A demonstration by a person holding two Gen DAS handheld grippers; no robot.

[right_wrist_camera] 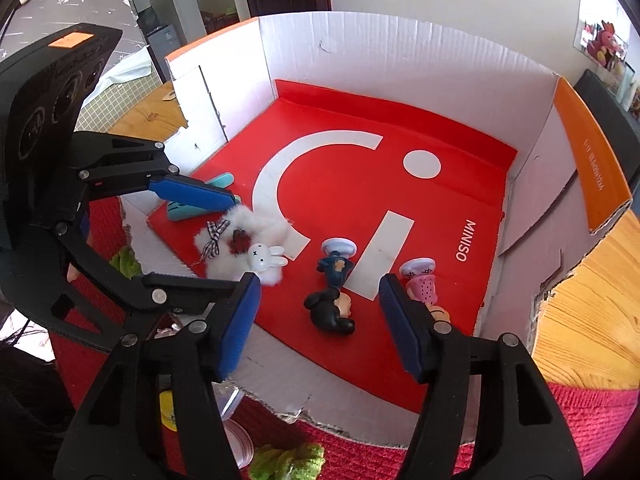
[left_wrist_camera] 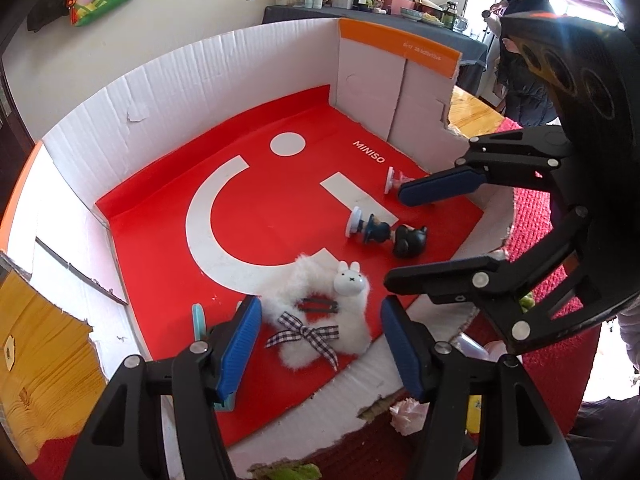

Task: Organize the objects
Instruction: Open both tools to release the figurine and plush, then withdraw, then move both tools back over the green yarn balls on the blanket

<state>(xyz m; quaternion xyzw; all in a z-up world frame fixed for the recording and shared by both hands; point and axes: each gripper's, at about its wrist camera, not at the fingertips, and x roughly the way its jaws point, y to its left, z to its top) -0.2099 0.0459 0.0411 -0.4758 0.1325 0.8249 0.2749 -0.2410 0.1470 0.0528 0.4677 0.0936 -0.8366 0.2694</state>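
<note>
Toys: 4 small things lying inside the cardboard box (left_wrist_camera: 160, 92) on its red floor, all on their sides, none lined up.
Fluffy bunny (left_wrist_camera: 320, 320): right between the 2 blue pads of the left gripper (left_wrist_camera: 320, 336), not pinched, a gap on both sides.
Dark blue doll (right_wrist_camera: 334, 292): on its side between the jaws of the right gripper (right_wrist_camera: 320, 316) and a bit ahead of them, touched by neither pad.
Pink doll (right_wrist_camera: 420, 284): lying just beside the right pad of the right gripper, partly hidden behind it.
Teal clip (right_wrist_camera: 200, 202): under and behind the far pad of the left gripper, at the edge of the red floor.
Done so far: 4 things already in the box, by the look of it.
Left to do: more bits outside the near wall, a green fuzzy thing (right_wrist_camera: 288, 460) and a yellow thing (right_wrist_camera: 170, 410), likely waiting for a turn; dolls maybe to be stood up or tidied.
Left jaws: about half open, holding nothing.
Right jaws: about half open, holding nothing.
Pose: both grippers tipped steeply down into the box, side by side, close together, reaching over the torn near wall.
</note>
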